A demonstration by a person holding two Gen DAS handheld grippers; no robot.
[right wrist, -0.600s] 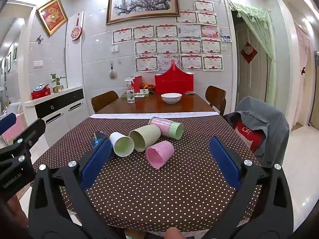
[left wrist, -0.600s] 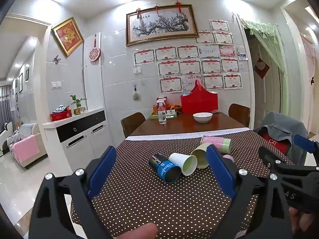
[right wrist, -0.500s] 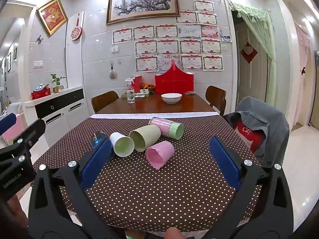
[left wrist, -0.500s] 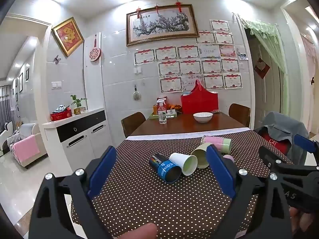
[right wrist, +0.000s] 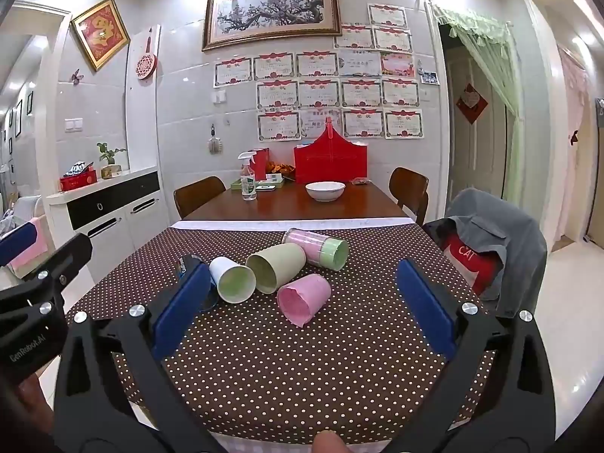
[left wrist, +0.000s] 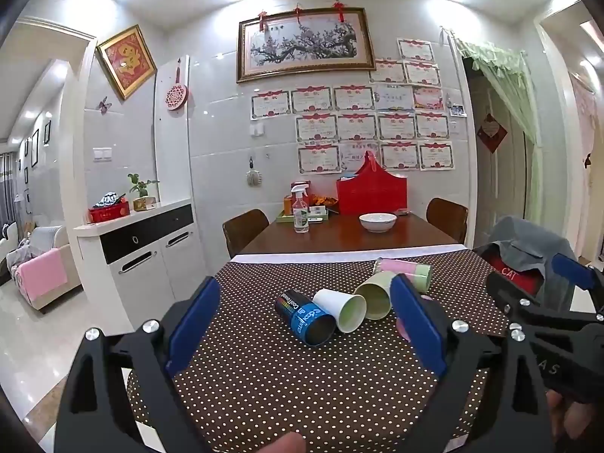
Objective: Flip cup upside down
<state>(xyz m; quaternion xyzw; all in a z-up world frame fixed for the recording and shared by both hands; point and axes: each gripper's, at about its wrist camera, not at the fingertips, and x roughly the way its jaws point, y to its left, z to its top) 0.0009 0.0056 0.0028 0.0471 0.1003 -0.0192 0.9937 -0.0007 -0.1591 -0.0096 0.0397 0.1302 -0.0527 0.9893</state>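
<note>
Nothing changed over the last half second: both views match the earlier frames, cups unmoved, grippers unmoved.

Left gripper (left wrist: pixel 304 326): fingers spread wide, holding nothing, hovering above the near edge of the tabletop (left wrist: pixel 302 389), well short of the cups. Right gripper (right wrist: pixel 300 302): likewise wide open, empty, same standoff.

Five cups lying on their sides in a cluster at frame centre, mouths toward the cameras. Left to right in the right wrist view: blue cup (right wrist: pixel 188 264) mostly hidden behind the left finger; white cup (right wrist: pixel 231 278); green cup (right wrist: pixel 273 268); pink cup (right wrist: pixel 304 298) nearest the camera; pink-and-green cup (right wrist: pixel 319 249) farthest back. White and green touching or nearly so; cannot tell more. Blue cup seen clearly in left wrist view (left wrist: pixel 305 317), lower centre.

Judgement: task not started. No cup gripped, none standing on its rim. Pause before approach, likely. Which cup is meant: not determinable. Pink cup the most open to reach from the right; blue from the left. Rolling on contact a risk, all being on their sides.
</note>
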